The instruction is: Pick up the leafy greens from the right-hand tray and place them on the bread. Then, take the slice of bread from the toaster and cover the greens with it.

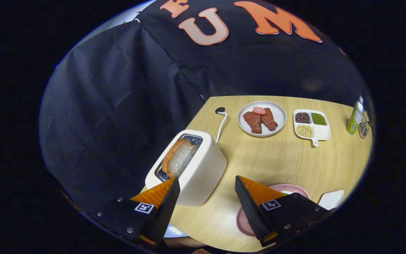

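While the toaster step remained undone:
Gripper (206, 187): fingers spread, holding nothing, lower centre.
Bread slice (180, 158): upright in the toaster (203, 165), left of centre.
Pink plate (294, 188): lower right, greens hidden.
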The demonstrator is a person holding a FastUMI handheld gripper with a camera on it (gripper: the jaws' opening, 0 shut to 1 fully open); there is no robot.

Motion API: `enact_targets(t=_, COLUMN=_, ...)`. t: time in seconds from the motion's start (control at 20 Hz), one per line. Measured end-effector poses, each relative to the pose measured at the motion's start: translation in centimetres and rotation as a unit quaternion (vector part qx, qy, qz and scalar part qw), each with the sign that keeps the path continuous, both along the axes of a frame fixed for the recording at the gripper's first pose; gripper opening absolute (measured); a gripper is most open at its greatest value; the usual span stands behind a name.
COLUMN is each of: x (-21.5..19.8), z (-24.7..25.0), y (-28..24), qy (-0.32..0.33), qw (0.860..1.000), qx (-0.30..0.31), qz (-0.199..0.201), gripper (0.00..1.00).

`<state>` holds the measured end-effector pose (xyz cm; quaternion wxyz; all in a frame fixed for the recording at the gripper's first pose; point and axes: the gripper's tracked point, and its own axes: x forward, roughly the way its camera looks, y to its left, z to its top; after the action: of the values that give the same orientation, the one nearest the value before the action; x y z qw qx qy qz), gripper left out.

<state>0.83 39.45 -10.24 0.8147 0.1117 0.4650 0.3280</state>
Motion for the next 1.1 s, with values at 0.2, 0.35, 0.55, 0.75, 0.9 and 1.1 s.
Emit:
enact_targets(t=0.2, x=0.4, z=1.1, y=3.5, qy=-0.007, qw=1.0, qx=0.0, qz=0.028, gripper=0.94)
enact_targets(t=0.35, x=0.7, z=1.5, y=5.9, qy=-0.003, qw=0.999, qx=0.0, qz=0.042, gripper=0.94)
enact_targets(t=0.55, x=1.2, z=0.6, y=8.2, qy=0.005, qw=0.998, qx=-0.015, qz=0.053, gripper=0.94)
enact_targets(t=0.75, x=1.1, z=-1.2, y=9.4, qy=0.025, qw=0.998, qx=-0.032, qz=0.056, gripper=0.91)
enact_targets(t=0.9, x=1.3, z=-2.3, y=9.8, qy=0.036, qw=0.997, qx=-0.046, qz=0.052, gripper=0.84)
enact_targets(t=1.1, x=1.4, z=-3.9, y=9.0, qy=0.042, qw=0.995, qx=-0.077, qz=0.046, gripper=0.68)
